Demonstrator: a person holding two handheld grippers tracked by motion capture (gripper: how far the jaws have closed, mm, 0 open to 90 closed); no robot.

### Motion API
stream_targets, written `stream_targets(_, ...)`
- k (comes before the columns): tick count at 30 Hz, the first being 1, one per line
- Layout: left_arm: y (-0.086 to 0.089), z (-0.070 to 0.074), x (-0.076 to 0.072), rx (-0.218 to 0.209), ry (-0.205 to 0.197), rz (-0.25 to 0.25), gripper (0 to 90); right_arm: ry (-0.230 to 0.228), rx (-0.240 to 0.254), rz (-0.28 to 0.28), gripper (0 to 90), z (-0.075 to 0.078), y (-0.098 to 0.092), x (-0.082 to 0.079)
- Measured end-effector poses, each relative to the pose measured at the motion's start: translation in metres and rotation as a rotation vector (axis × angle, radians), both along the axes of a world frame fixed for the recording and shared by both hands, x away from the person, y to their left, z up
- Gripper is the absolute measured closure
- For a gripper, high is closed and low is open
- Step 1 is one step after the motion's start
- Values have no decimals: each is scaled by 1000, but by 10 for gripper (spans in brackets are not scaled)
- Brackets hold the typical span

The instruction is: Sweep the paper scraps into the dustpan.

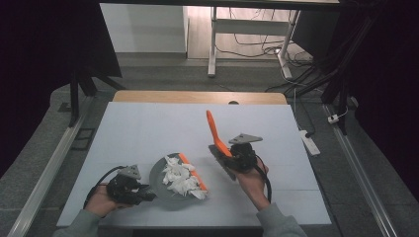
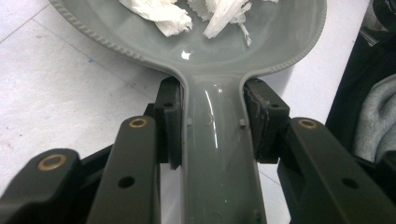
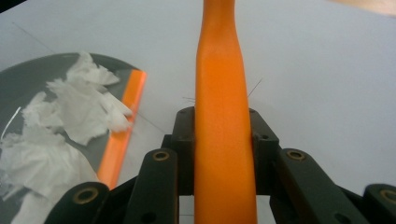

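A grey dustpan (image 1: 159, 174) with an orange front lip (image 1: 194, 173) lies near the table's front and holds several white paper scraps (image 1: 180, 180). My left gripper (image 1: 143, 193) is shut on the dustpan's handle (image 2: 217, 158), one pad on each side, with the scraps (image 2: 163, 14) in the pan just ahead. To the right of the pan, my right gripper (image 1: 232, 155) is shut on the orange handle (image 1: 213, 128) of a brush, which points away up the table. In the right gripper view the handle (image 3: 224, 93) runs between the pads, and the dustpan (image 3: 28, 79) lies at the left.
The white table top (image 1: 148, 128) has a wooden strip (image 1: 197, 97) along its far edge. A power strip (image 1: 309, 141) lies on the floor to the right. White desk legs (image 1: 213, 44) and cables stand beyond the table.
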State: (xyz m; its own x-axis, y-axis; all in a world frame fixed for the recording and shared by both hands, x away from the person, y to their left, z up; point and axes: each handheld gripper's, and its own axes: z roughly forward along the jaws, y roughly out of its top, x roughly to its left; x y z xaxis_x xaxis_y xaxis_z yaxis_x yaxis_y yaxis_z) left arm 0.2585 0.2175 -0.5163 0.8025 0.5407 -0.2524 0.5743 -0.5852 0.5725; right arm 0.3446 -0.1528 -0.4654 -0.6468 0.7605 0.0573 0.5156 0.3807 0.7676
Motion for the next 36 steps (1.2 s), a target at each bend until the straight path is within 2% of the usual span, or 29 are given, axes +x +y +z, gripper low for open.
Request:
stream_targets(3,1,-1,-1,-5,5,7,614,17,8,-33,702,-5,-16,-9)
stream_targets(7,1,-1,-3,-10,9,15,614,27,8,-38,702,-8,-23,-19)
stream_targets(8,0,-1,-3,-9,9,15,614,38,10,-40,702,-11,-24,-26)
stream_targets(14,-2,-1,-5,-11,14,29,614,65,0,-34,703,-21,-22,-36)
stream_targets(24,-17,2,-10,-6,33,90,614,77,-11,5,703,-24,10,-41)
stream_targets(28,-22,3,-11,-6,40,103,614,100,45,21,703,-22,23,-44)
stream_targets(36,-25,3,-11,-15,47,108,614,77,78,86,703,-9,60,-48)
